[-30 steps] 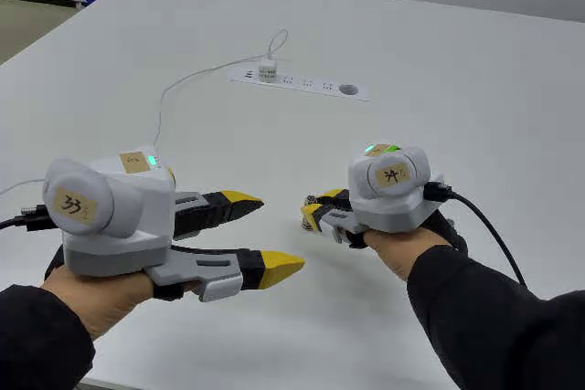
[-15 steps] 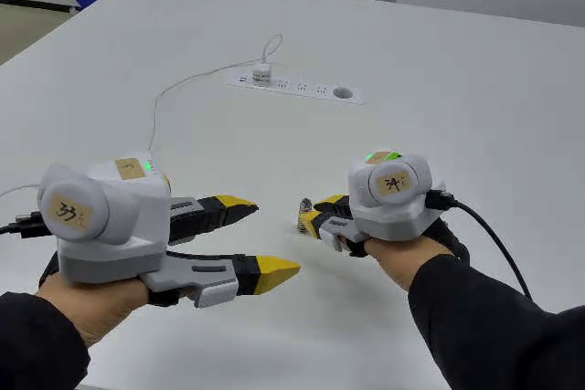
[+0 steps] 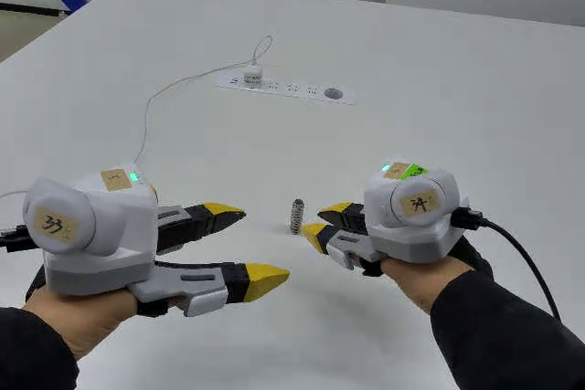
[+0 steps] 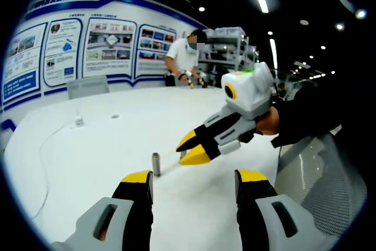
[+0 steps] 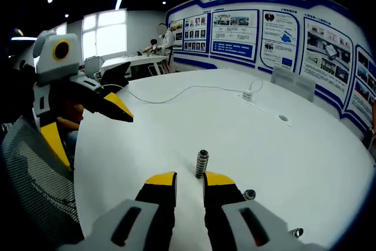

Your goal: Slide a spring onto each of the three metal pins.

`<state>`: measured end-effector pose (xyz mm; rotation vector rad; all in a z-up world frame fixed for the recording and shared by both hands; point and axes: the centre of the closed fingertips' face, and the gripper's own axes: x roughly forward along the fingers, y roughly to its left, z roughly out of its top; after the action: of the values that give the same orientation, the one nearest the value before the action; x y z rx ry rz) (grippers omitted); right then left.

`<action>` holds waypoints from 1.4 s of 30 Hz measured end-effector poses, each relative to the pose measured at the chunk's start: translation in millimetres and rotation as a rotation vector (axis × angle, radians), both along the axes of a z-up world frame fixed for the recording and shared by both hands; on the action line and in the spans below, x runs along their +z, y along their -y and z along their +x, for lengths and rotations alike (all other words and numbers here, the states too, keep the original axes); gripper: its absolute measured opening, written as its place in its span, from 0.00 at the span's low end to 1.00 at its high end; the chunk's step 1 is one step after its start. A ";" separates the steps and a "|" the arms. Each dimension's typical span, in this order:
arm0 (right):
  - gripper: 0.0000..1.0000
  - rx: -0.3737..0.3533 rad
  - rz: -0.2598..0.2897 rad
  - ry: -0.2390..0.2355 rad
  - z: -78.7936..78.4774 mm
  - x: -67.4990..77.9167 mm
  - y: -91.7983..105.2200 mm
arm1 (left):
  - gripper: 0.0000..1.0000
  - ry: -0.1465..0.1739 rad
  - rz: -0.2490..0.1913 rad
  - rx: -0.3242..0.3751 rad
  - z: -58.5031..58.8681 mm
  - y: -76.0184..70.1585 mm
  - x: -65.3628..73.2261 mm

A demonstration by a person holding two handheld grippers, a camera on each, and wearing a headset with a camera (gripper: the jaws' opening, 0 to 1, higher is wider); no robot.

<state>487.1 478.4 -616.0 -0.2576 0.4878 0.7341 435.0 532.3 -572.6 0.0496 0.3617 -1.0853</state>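
A short metal pin with a spring (image 3: 297,215) coiled round it stands upright on the white table (image 3: 439,89), by itself. My right gripper (image 3: 323,221) is just right of it, open, with nothing between its fingers. In the right gripper view the spring (image 5: 201,163) rises just beyond the yellow tips of that gripper (image 5: 190,179). Two small metal pieces (image 5: 249,194) lie on the table to the right of those jaws. My left gripper (image 3: 249,244) hovers wide open to the left of the pin. Its own view has the spring (image 4: 156,164) ahead of the left jaw, with the right gripper (image 4: 197,147) beyond.
A white power strip (image 3: 283,87) with a plug and a thin cable (image 3: 174,89) lies further back on the table. A mesh chair (image 4: 329,168) stands at the table's near edge. A person (image 4: 185,57) stands far off.
The right gripper has let go of the spring-covered pin and pulled back to the right; the pin now stands free. The left gripper has hardly moved. The camera has shifted.
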 end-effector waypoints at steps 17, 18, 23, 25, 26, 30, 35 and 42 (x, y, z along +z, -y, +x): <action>0.23 -0.025 0.021 -0.008 -40.9 12.3 51.8 | 0.59 -0.004 -0.001 0.009 -1.6 -1.7 -0.1; 0.24 -0.043 0.018 -0.010 -41.8 12.8 60.1 | 0.59 -0.004 0.000 0.010 -2.0 -2.0 -0.4; 0.24 -0.100 0.027 -0.007 -42.4 16.7 89.3 | 0.59 0.003 0.020 0.004 -4.3 -1.5 -2.8; 0.25 -0.121 0.033 -0.007 -42.6 18.2 99.1 | 0.59 0.006 0.028 0.000 -5.2 -0.9 -3.5; 0.26 -0.126 0.036 -0.006 -43.0 19.0 102.4 | 0.59 0.008 0.031 -0.002 -5.4 -0.8 -3.7; 0.28 -0.140 0.037 0.002 -46.3 21.3 117.0 | 0.60 0.011 0.037 -0.003 -5.6 -0.9 -4.1; 0.32 -0.152 0.037 0.009 -50.8 22.3 134.3 | 0.60 0.005 0.038 0.001 -4.3 -2.7 -6.6; 0.38 -0.155 0.027 0.024 -59.8 22.4 149.5 | 0.60 0.001 0.039 0.004 -4.3 -3.2 -7.3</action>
<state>427.2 328.9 -593.6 -0.2006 0.4693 0.5859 430.7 535.5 -579.9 0.0833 0.3821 -1.0740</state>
